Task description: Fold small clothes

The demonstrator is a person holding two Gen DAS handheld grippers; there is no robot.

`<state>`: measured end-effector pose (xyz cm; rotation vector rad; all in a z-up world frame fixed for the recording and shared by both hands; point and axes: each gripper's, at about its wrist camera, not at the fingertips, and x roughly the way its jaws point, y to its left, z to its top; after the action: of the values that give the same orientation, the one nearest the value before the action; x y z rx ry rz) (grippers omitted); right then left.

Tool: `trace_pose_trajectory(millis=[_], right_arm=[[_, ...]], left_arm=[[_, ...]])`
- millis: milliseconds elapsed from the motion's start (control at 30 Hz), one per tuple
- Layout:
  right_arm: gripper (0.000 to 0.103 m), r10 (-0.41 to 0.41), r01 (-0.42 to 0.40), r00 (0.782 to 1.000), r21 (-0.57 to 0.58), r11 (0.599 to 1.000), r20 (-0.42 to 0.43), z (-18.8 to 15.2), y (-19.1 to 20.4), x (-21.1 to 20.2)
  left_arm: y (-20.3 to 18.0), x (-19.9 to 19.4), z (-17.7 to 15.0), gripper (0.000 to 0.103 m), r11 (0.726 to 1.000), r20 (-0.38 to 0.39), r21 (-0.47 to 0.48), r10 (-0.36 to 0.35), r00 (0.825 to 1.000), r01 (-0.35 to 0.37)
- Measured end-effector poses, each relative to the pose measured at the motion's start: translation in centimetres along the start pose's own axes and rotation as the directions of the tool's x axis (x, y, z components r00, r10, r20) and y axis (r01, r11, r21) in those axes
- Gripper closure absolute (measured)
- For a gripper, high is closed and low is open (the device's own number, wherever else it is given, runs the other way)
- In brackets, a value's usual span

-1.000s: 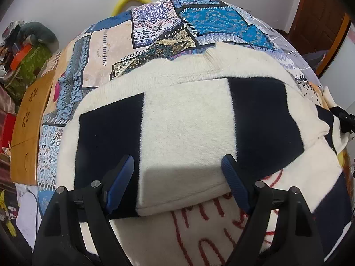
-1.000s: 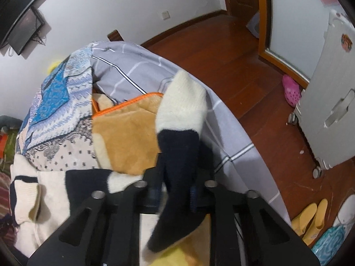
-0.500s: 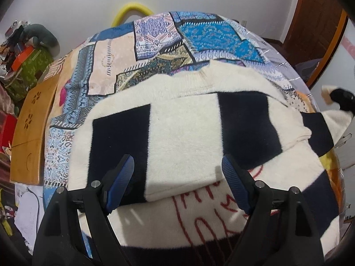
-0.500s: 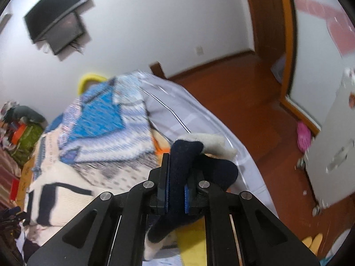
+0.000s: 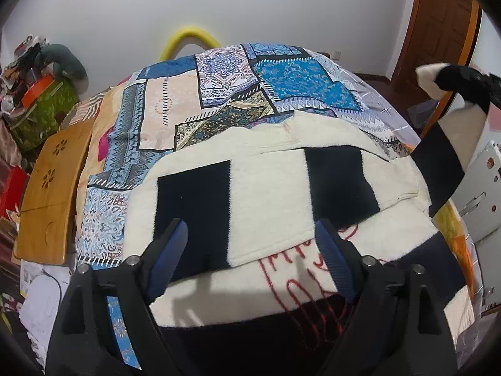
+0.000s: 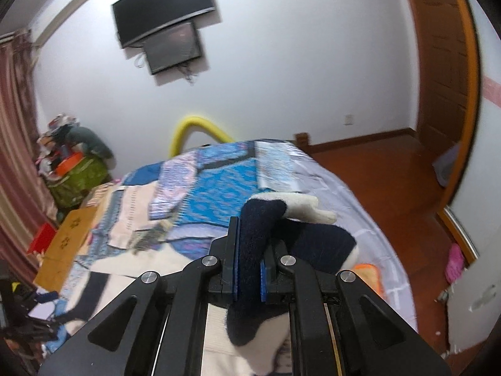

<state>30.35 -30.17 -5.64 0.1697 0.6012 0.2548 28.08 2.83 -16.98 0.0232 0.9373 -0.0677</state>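
Hovering low over the bed, the left gripper point(image 5: 250, 244) is seen with its blue pads spread wide, and nothing is held between them. Directly beneath and just ahead of it, the cream and navy sweater point(image 5: 266, 188) is laid flat on the patchwork bedspread point(image 5: 219, 94), one sleeve folded across the body so that red stitching is partly covered. At the sweater's right side, the other sleeve point(image 5: 438, 169) is lifted off the bed and stretched upward toward the edge of the left wrist view. In the right wrist view, the right gripper point(image 6: 249, 266) is pinched tight on the navy part of that sleeve point(image 6: 256, 238), and the cream cuff point(image 6: 307, 210) is draped over beyond the pads. Further back, a wooden lap tray point(image 5: 50, 194) is propped at the bed's left edge. On the far wall, a television point(image 6: 162, 18) is mounted.
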Motion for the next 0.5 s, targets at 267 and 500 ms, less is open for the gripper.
trace_pose_trajectory(millis=[267,500], right_arm=[[0.095,0.123,-0.128,0.991,-0.092,0.988,-0.051,-0.5,9.0,3.7],[0.095,0.248,-0.277,0.951,-0.157,0.948,-0.184,-4.2,17.1,7.5]], left_arm=[[2.8,-0.5,-2.0,0.016,0.999,-0.005,-0.034,0.013,1.000,-0.013],[5.6,-1.2,-3.4,0.016,0.996,-0.014,-0.085,0.028,1.000,-0.029]])
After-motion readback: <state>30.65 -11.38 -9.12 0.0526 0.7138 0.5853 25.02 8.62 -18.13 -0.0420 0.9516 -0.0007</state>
